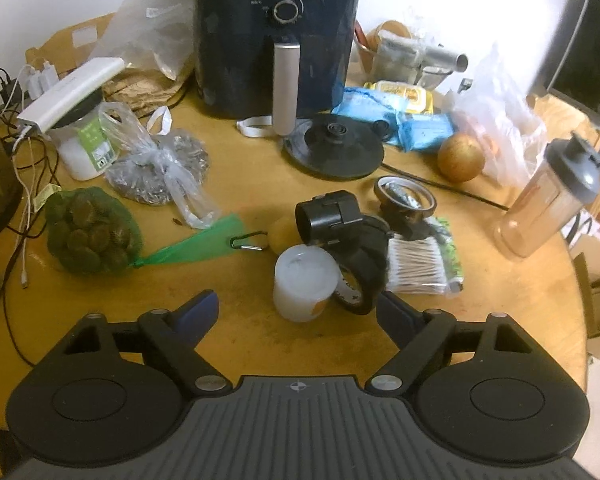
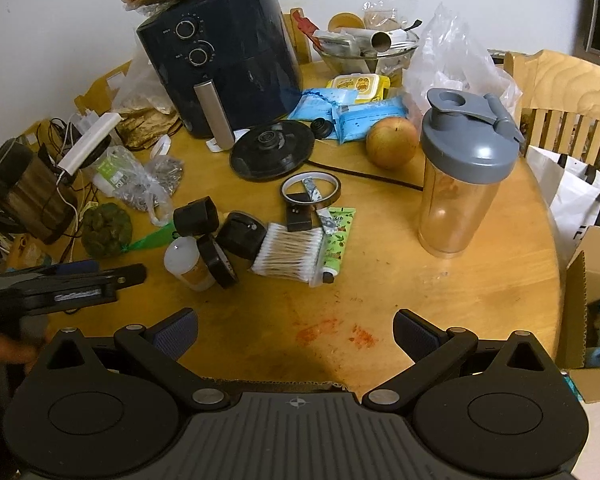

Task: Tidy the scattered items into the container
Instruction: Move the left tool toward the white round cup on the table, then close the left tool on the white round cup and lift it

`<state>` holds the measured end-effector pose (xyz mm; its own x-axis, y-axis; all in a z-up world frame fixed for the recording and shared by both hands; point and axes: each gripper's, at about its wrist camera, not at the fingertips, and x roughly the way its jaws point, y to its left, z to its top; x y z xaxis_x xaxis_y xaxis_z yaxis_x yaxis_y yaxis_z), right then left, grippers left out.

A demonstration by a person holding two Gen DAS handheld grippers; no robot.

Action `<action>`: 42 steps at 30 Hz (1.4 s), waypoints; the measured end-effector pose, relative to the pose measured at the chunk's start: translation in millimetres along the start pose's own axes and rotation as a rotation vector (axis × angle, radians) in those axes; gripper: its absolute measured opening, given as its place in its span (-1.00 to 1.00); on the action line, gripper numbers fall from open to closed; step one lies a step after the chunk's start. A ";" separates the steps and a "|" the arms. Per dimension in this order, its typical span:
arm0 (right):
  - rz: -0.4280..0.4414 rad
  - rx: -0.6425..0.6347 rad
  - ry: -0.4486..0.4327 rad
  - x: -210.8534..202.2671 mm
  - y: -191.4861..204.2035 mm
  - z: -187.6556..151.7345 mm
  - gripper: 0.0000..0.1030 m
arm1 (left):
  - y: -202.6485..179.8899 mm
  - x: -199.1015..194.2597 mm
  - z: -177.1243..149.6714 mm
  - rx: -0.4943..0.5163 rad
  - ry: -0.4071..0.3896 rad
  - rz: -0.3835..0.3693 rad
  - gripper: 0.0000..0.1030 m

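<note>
both claws are spread wide, nothing in them. left claw (image 1: 298, 312) hangs just over the white jar (image 1: 305, 282) mid-bench (image 1: 260, 340), black tape roll (image 1: 358, 280) touching its right. right claw (image 2: 296, 330) is over bare wood.

A round wooden table (image 2: 400, 280) carries an air fryer (image 2: 228, 64) at its far edge, a shaker bottle (image 2: 460, 176) near its right edge, and cotton swabs (image 2: 290, 254) mid-table.

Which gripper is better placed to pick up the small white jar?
Left. The left gripper is open just short of the white jar. The right gripper is open over bare table, farther away.
</note>
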<state>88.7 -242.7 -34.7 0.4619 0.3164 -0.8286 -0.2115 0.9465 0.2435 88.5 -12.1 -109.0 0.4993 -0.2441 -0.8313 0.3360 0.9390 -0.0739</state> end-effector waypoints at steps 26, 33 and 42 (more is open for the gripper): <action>0.010 0.116 0.030 -0.3 -33.5 -9.9 1.00 | -8.5 85.3 7.6 0.079 0.063 0.038 0.25; -0.006 0.131 0.027 -2.1 -41.1 -10.7 1.00 | -14.3 95.4 12.3 0.080 0.070 0.033 0.03; -0.013 0.131 0.029 -2.5 -45.2 -10.4 1.00 | -14.5 94.6 11.9 0.069 0.099 0.039 0.02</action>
<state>88.2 -287.0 -48.8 0.4381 0.3037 -0.8461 -0.0900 0.9513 0.2949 140.4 -51.8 -180.1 0.4332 -0.1793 -0.8833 0.3733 0.9277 -0.0052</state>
